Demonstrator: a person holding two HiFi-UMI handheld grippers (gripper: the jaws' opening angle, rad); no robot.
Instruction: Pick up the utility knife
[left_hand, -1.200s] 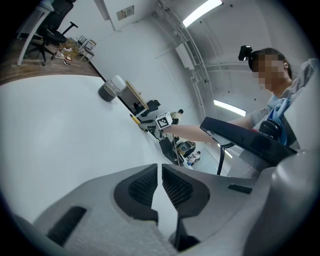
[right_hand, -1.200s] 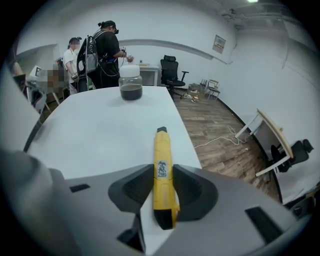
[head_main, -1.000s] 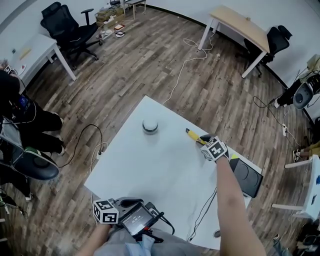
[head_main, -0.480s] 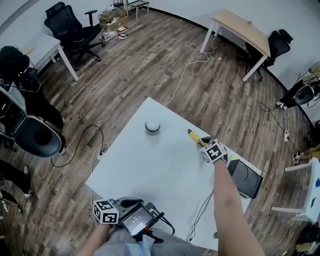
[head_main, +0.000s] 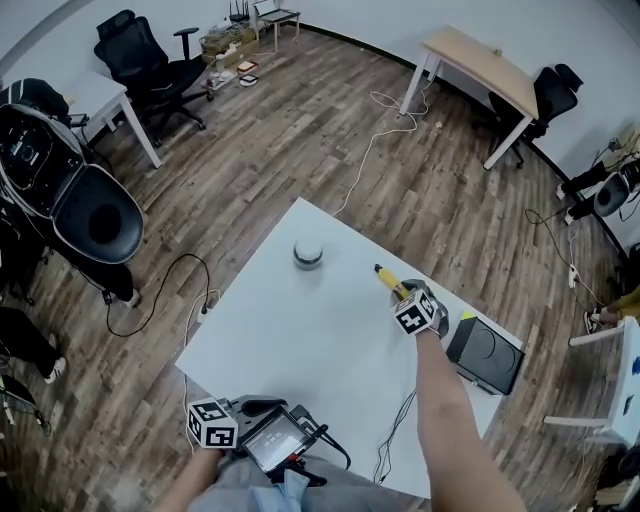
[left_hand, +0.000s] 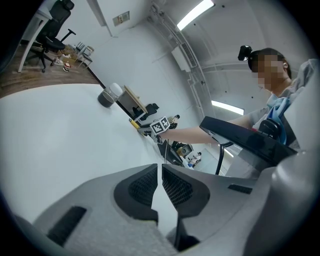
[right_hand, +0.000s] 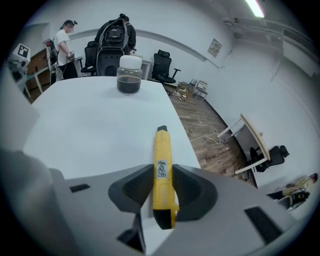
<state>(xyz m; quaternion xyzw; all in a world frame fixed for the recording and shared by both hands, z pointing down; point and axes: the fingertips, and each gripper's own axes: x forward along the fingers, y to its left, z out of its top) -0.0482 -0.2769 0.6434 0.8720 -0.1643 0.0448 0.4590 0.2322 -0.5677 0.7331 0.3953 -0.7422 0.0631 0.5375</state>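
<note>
Utility knife (right_hand: 162, 172), yellow with a black tip, is clamped between the right tongs (right_hand: 163, 189) near the counter's (head_main: 300, 340) right edge, its tip pointing away from the person. Compared with a second ago, tongs and knife have drawn slightly inward from that edge. A glass jar (head_main: 308, 255) with a white lid stands near the far corner, with dark contents inside. Left tongs (left_hand: 160, 181) sit at the near corner, clenched on nothing.
</note>
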